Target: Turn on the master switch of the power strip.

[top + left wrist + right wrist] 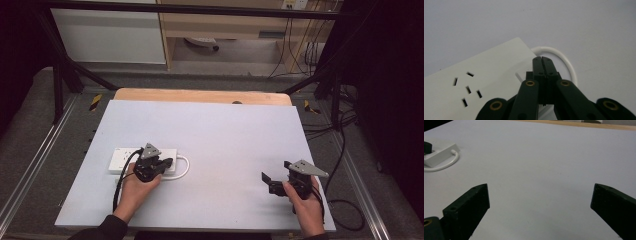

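Item: white power strip (142, 159), with a white cord (185, 167) looping out of one short end.

Position relative to jaws: directly under and just ahead of the left gripper (162, 164). In the left gripper view the strip (481, 82) runs from lower left up to a corner just beyond the jaw tips; its cord (564, 58) arcs round past the tips on the far side. Whether the tips touch the strip's end cannot be told.

Long axis: across the surface, side to side in the high view, with the cord end toward the right hand.

Left jaws: pressed together, nothing between them.

Right gripper (270, 182): well apart from the strip, near the right front corner of the surface. Jaws stand wide apart, empty. In the right gripper view the strip (439, 155) and cord (444, 165) lie far off to the upper left of its jaws.

Nearer hand: the left, by a wide margin. Judged next move: any grasp of the strip's end or cord falls to the left gripper, whose jaws would first have to part.

Surface (225, 140): pale blue-grey sheet over a wooden top (200, 95), otherwise bare.

Room: dark frame rails, grey floor, a light wooden cabinet and hanging cables behind.
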`<state>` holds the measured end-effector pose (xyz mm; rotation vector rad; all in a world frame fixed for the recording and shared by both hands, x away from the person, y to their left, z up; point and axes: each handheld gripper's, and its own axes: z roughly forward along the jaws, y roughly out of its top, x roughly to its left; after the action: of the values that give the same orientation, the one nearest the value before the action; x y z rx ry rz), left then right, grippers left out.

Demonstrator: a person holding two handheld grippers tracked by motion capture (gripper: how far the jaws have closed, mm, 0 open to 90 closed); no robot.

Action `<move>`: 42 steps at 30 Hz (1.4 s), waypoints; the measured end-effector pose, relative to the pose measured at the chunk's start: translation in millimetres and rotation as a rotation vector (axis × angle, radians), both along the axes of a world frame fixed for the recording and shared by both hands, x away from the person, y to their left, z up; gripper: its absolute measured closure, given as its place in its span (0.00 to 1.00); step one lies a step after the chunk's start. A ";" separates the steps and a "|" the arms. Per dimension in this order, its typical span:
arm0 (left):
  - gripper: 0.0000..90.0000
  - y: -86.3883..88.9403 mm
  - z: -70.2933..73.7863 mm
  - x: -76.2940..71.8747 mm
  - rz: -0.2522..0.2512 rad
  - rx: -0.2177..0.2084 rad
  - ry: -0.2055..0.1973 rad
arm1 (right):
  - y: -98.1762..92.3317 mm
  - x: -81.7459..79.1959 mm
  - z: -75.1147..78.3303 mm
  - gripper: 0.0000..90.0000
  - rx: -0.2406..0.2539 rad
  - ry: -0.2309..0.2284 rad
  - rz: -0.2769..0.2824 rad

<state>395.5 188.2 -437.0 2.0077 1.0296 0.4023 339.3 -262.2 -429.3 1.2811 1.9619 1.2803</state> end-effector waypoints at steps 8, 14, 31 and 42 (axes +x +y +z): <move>1.00 -0.9 0.0 -0.3 -0.002 0.005 -0.003 | 0.3 0.0 -0.1 0.03 -0.001 0.001 0.000; 1.00 -1.0 -0.1 -0.3 -0.001 0.006 -0.002 | 0.5 0.1 -0.3 0.03 -0.001 0.003 0.002; 1.00 -2.1 -0.2 0.0 0.000 0.017 0.001 | 1.0 0.3 -0.7 0.03 -0.003 0.010 0.006; 1.00 -4.2 0.2 0.4 -0.004 0.026 -0.003 | 1.8 0.5 -1.2 0.03 -0.007 0.010 0.009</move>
<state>395.9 183.9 -436.8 2.0311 1.0231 0.4191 339.8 -260.5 -430.5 1.2793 1.9791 1.2729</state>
